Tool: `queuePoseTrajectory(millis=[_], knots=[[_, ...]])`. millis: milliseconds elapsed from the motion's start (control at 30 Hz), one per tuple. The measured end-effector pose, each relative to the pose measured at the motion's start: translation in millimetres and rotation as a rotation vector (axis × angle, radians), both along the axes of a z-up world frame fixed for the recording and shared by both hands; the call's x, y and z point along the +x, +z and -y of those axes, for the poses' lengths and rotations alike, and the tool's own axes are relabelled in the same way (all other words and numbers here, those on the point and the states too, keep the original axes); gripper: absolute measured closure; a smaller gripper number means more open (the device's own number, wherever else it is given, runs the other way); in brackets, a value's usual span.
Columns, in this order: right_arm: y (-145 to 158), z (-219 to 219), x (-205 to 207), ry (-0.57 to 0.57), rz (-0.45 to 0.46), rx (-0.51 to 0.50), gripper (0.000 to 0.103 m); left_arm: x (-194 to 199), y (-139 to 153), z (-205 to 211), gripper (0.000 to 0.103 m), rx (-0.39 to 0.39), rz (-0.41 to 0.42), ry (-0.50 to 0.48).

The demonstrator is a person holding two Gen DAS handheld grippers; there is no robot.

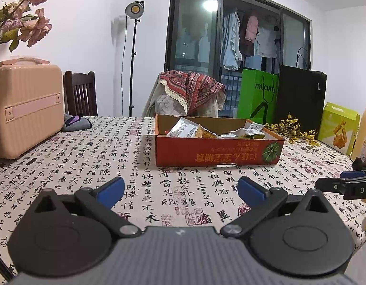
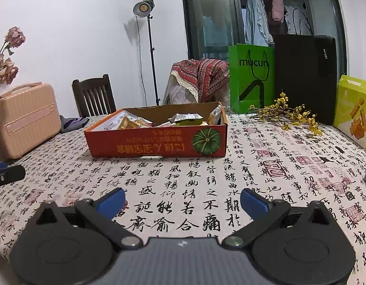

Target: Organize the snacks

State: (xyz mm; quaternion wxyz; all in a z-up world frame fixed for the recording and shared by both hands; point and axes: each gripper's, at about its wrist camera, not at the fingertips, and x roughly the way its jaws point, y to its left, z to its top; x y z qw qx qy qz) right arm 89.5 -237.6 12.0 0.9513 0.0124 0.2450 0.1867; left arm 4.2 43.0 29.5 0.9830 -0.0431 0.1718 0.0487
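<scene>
Readable print on the table's things

The green bag (image 2: 251,78) reads "mucun"; the right gripper (image 1: 349,185) shows "DAS"; the tablecloth (image 2: 206,190) carries Chinese calligraphy; the red box's (image 2: 156,142) yellow characters stand upside down.

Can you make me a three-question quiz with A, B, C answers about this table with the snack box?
1. Where are the snack packets?
A. inside the red box
B. on the chair
C. in the green bag

2. What colour is the bag marked "mucun"?
A. pink
B. green
C. blue

3. How are the jaws of the left gripper and right gripper?
A. both open, empty
B. both shut on packets
C. one holds flowers

Answers: 1 A, packets show above the box rim. 2 B, it is bright green. 3 A, the blue pads stand apart over bare cloth.
</scene>
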Motion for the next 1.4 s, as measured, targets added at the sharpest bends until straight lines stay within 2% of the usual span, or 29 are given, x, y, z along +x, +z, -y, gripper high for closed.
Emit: queuePoseTrajectory(millis=[1400], knots=[[-2.2, 0.0, -0.3, -0.001, -0.002, -0.003, 0.0, -1.3, -2.2, 4.4, 0.0, 0.005, -0.002, -0.024]])
